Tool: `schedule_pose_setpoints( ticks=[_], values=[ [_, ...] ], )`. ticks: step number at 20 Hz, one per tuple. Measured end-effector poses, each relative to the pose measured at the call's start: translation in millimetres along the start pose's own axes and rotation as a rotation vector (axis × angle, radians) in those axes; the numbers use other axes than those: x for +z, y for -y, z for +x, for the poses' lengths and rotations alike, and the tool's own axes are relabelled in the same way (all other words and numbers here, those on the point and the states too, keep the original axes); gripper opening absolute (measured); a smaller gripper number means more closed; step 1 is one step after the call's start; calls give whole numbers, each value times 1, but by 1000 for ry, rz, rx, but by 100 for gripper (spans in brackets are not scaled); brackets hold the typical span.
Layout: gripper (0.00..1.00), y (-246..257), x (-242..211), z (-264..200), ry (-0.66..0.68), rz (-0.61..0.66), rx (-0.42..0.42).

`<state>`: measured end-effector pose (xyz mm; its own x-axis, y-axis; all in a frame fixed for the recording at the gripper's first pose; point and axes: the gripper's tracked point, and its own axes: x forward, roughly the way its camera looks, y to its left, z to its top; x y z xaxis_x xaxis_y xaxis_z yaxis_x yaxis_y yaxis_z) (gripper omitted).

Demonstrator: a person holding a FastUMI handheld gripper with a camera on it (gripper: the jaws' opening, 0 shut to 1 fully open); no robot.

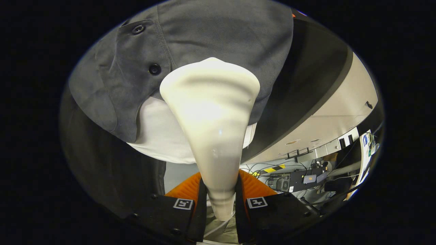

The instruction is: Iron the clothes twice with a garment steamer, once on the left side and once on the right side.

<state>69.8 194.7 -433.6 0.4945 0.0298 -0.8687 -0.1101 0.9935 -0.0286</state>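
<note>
I'm looking along the fingers at the biggest thing out there, the grey shirt (204,37), hanging and spreading wide beyond the steamer. It's showing a button placket running down one side, with dark buttons (155,69) on it and a flap of the front folding outward. Under its hem a white undershirt (160,136) is peeking out, hanging just behind the steamer's neck.

Next down in size, the garment steamer (211,115) is sitting right in my line. It's cream-coloured and smooth, flaring from a narrow neck between the fingers to a broad fan-shaped head, and that head is lying against or just off the grey cloth; I can't tell which from here. The plastic is catching a soft shine along its neck.

I'm reading this as a pass in progress on the shirt panel beside the placket. Whether that counts as the left or the right side, and whether it's the first pass or the second, I can't say from this angle.

The gripper (220,200) is clamping the steamer's neck, both fingers pressing on it from either side, and the grip is looking firm.

What I'm thinking for the next move: keeping the head flat to the fabric and stroking along the panel, with the clamp staying tight so the neck isn't twisting, then shifting across the placket to the other side.

Smallest of all, off past the shirt's edge, a cluttered desk (299,180) with cables is showing in the distance.
</note>
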Motion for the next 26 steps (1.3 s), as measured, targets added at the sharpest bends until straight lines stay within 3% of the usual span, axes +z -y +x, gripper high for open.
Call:
schedule_pose_setpoints(
  ticks=[16,26],
  values=[
    [43,-12,78,-150,253,45,-26],
    [43,-52,143,-244,453,26,18]
  ],
)
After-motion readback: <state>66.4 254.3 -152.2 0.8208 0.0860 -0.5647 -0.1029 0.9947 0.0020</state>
